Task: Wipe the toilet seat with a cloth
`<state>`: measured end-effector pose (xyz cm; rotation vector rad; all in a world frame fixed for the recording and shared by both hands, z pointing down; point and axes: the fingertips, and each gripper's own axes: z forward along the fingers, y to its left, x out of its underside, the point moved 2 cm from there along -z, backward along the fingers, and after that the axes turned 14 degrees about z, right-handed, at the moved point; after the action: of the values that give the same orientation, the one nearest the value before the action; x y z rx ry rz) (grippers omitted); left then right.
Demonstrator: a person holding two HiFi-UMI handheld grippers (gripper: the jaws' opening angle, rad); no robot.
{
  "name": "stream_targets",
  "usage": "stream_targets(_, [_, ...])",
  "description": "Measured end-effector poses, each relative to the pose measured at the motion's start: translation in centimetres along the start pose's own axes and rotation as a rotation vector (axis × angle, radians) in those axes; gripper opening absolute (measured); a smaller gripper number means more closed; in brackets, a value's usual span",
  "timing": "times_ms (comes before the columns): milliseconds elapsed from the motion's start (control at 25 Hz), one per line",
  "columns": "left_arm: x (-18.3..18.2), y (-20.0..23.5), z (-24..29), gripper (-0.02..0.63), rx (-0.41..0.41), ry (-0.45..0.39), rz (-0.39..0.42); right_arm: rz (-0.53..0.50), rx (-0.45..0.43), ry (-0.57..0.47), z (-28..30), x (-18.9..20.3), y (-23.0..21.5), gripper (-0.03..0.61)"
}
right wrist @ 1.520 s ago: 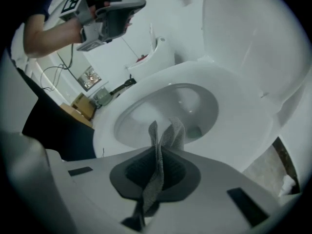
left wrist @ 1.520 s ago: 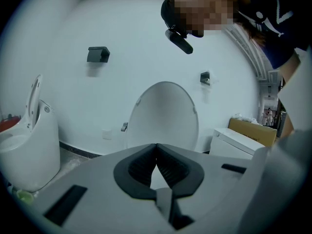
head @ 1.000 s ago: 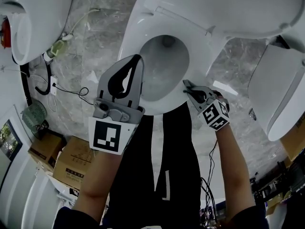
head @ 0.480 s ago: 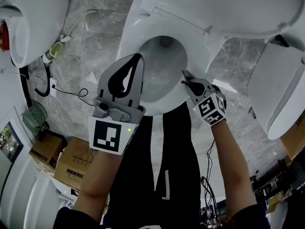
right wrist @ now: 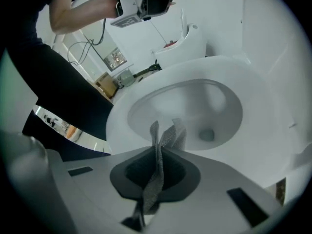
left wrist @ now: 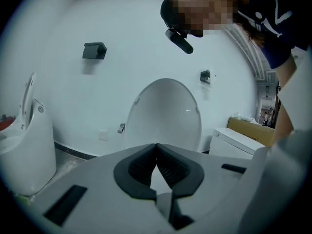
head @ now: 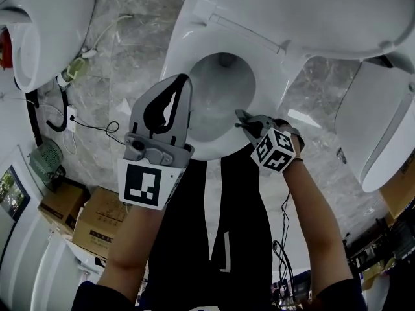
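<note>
Right gripper view: right gripper (right wrist: 158, 151) is clamped on a thin grey mesh cloth (right wrist: 165, 133), just over the front rim of the toilet seat (right wrist: 119, 118), perhaps touching. The cloth looks soft, light and limp, best gripped mid-fold. Left gripper (left wrist: 156, 147) has its jaws together, empty, held clear.

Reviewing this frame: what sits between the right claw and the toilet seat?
Only the grey mesh cloth, clamped in the claw of the right gripper and sticking out toward the toilet seat. The right gripper view shows this; contact is unclear.
</note>
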<state>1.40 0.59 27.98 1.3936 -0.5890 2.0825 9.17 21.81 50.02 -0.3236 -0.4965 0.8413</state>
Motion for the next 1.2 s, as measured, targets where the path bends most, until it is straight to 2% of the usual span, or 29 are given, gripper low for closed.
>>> stream_targets(280, [0.5,0.8,-0.2,0.018,-0.013,0.001,-0.003,-0.022,0.242,-0.02,-3.1,-3.8,-9.6,0.025])
stream_targets(400, [0.4,1.0,-0.3,0.018,-0.012,-0.002,-0.009,0.001,0.311,-0.037,-3.8,-5.0,-10.9,0.025])
stream_targets(480, [0.4,1.1,-0.5,0.018,-0.012,-0.003,-0.009,0.036,0.3,-0.019,-3.5,-4.6,-10.3,0.025])
stream_targets(560, [0.5,1.3,-0.7,0.018,-0.012,-0.003,-0.012,0.066,0.253,0.023,-2.7,-3.6,-8.8,0.025])
stream_targets(720, [0.8,2.0,-1.1,0.018,-0.024,-0.001,-0.021,0.063,0.137,0.154,-0.4,-2.2,-4.9,0.025])
stream_targets(800, [1.0,2.6,-1.4,0.018,-0.043,0.002,-0.027,0.075,0.109,0.202,0.1,-2.1,-4.6,0.025])
stream_targets(880, [1.4,3.1,-1.8,0.018,-0.045,0.006,-0.013,0.073,0.131,0.205,-0.2,-2.7,-6.2,0.025])
stream_targets(960, [1.8,3.2,-2.2,0.018,-0.032,0.009,0.009,0.046,0.197,0.175,-1.1,-4.1,-8.8,0.025])
stream_targets(1080, [1.7,3.5,-2.6,0.018,-0.038,0.002,0.002,-0.001,0.3,0.083,-3.1,-7.3,-12.3,0.023])
stream_targets(1200, [2.0,3.3,-3.0,0.018,-0.031,0.005,0.01,-0.094,0.36,-0.004,-4.0,-9.9,-13.8,0.023])
